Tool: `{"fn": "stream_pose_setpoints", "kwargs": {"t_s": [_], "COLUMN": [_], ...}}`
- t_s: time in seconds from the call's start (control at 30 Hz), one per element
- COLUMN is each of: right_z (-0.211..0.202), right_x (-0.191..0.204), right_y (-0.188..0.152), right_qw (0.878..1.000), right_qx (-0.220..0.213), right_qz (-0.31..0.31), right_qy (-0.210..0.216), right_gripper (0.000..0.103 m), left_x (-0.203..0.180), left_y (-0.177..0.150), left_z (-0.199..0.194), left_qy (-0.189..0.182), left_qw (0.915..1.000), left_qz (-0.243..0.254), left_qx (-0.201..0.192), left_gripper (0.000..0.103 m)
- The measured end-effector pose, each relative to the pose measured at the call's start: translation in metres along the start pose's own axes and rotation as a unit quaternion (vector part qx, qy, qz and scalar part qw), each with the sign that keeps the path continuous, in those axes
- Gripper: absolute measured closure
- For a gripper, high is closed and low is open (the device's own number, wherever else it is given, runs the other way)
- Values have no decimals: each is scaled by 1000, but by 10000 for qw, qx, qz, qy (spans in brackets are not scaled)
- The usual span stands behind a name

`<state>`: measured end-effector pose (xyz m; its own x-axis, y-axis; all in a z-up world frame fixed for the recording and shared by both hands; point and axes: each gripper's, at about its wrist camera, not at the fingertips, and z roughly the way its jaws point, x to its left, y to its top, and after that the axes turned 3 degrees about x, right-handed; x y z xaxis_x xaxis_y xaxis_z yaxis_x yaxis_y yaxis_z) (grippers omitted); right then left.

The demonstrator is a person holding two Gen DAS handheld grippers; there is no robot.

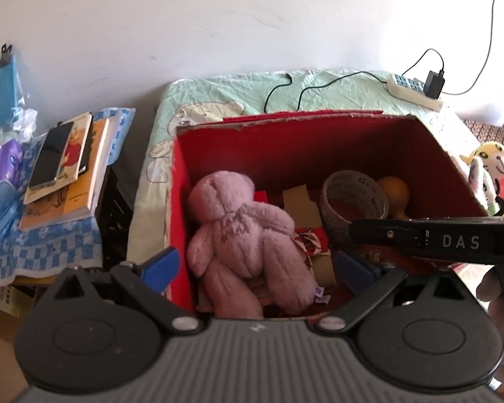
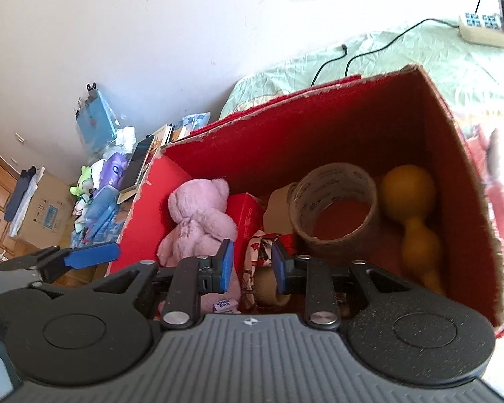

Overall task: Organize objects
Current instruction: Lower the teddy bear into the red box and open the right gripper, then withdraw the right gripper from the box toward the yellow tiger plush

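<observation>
Right gripper (image 2: 252, 268) part-open above red-and-white patterned cloth (image 2: 260, 252); left gripper (image 1: 255, 265) wide open over soft, light lilac plush bear (image 1: 242, 231) in red cardboard box (image 1: 285, 141); pinch its torso.

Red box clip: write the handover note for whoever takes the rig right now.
Left hand-held gripper: open, empty, above the pink teddy.
Right hand-held gripper: jaws apart, nothing gripped, low over the patterned cloth.
Red box already holds the teddy, tape roll, yellow gourd-shaped toy and cloth.
Left: plush toys lie outside the box, on the right.
</observation>
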<state>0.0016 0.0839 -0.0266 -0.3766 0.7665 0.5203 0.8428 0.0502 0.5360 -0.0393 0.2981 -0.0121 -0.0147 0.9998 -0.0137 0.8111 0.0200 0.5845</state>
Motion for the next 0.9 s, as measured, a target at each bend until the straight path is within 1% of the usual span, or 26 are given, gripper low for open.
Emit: {"fn": "stream_pose_setpoints", "kwargs": {"t_s": [0.23, 0.37, 0.47, 0.73, 0.9], "right_z": [-16, -25, -31, -49, -60], "right_x": [7, 8, 4, -3, -13], "right_y": [-7, -11, -11, -13, -14], "right_qw": [9993, 9981, 9979, 9963, 9955], "right_qx": [-155, -246, -228, -159, -87], "right_qz": [-329, -549, -597, -837, -906], "right_qy": [-117, -167, -68, 134, 268], "right_gripper": [74, 74, 74, 74, 74], "left_x": [-8, -16, -20, -40, -54], "left_y": [-1, 0, 0, -8, -14], "left_z": [-9, -13, -16, -28, -31], "left_qy": [76, 201, 272, 629, 767], "left_qw": [9998, 9995, 9988, 9958, 9937], "left_qz": [-163, -260, -396, -666, -811], "left_qx": [-21, -30, -11, -39, 38], "left_gripper": [3, 3, 3, 2, 2]}}
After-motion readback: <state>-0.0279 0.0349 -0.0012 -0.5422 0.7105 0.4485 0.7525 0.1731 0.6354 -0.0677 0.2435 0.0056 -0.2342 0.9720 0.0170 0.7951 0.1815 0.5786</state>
